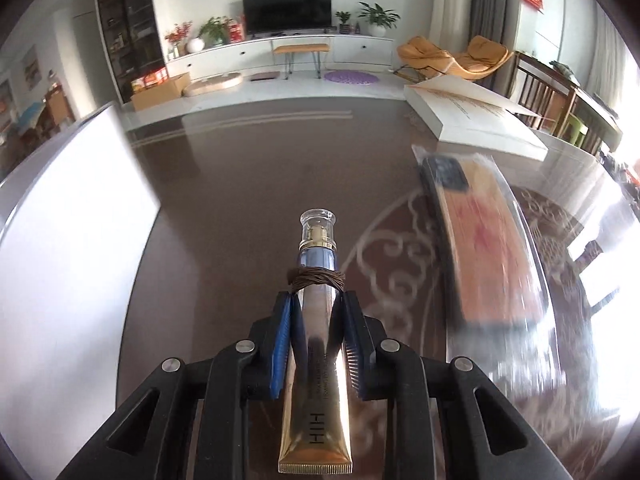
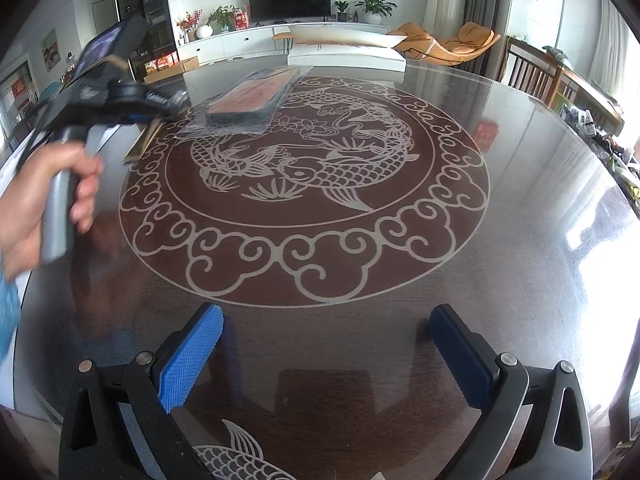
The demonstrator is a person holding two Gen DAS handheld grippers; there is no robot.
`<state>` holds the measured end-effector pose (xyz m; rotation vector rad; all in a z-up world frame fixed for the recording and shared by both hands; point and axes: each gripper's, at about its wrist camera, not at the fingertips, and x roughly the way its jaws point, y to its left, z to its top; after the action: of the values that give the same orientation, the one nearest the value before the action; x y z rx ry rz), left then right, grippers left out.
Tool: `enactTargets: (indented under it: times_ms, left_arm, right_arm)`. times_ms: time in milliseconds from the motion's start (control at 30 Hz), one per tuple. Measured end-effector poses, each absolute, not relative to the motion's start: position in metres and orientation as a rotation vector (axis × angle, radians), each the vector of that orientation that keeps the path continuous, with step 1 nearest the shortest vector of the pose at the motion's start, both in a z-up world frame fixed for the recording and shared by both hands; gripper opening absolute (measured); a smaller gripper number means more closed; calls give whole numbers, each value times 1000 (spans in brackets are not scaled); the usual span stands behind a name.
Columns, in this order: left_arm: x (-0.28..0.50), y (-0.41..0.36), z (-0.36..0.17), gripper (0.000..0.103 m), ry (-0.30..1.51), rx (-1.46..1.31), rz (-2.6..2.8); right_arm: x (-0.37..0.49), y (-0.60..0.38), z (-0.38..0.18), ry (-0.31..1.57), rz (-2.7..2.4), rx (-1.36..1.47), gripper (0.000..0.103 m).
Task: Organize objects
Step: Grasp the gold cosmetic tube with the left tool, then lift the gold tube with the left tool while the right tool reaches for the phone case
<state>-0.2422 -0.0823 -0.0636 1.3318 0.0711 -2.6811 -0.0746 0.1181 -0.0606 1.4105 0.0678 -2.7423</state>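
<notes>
With the left gripper (image 1: 317,312) clamped mid-body on the gold squeeze tube with clear pump cap (image 1: 316,332), above the dark glass-topped table (image 1: 248,184), carry level, grip firm; right gripper (image 2: 326,352) gapes empty.

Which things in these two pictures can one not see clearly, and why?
- Left wrist view: the phone case in plastic wrap is motion-blurred; its print is unreadable.
- Left wrist view: small lettering on the gold tube, held by the left gripper, is too small to read.
- Right wrist view: the left hand and its tool are blurred, and the tube is mostly hidden behind them.
</notes>
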Motion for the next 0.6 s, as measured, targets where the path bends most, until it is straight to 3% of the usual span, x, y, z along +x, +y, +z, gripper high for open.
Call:
enactTargets:
  times_ms: [267, 433, 500, 567, 600]
  left_arm:
    - [-127, -62, -65, 25, 48, 1357, -2703]
    - [-101, -60, -62, 27, 37, 1385, -2740]
    - [-98, -60, -63, 42, 6, 1381, -2748]
    - [-97, -63, -65, 89, -4, 1391, -2726]
    - [-97, -66, -69, 95, 24, 1422, -2710]
  right_arm:
    - [-75, 117, -61, 70, -2740, 1409, 103]
    - [-74, 117, -61, 70, -2741, 1409, 103]
    - [-74, 117, -61, 69, -2741, 1409, 103]
    - [-74, 117, -61, 69, -2741, 1409, 103]
    - [-74, 117, -61, 69, -2741, 1409, 103]
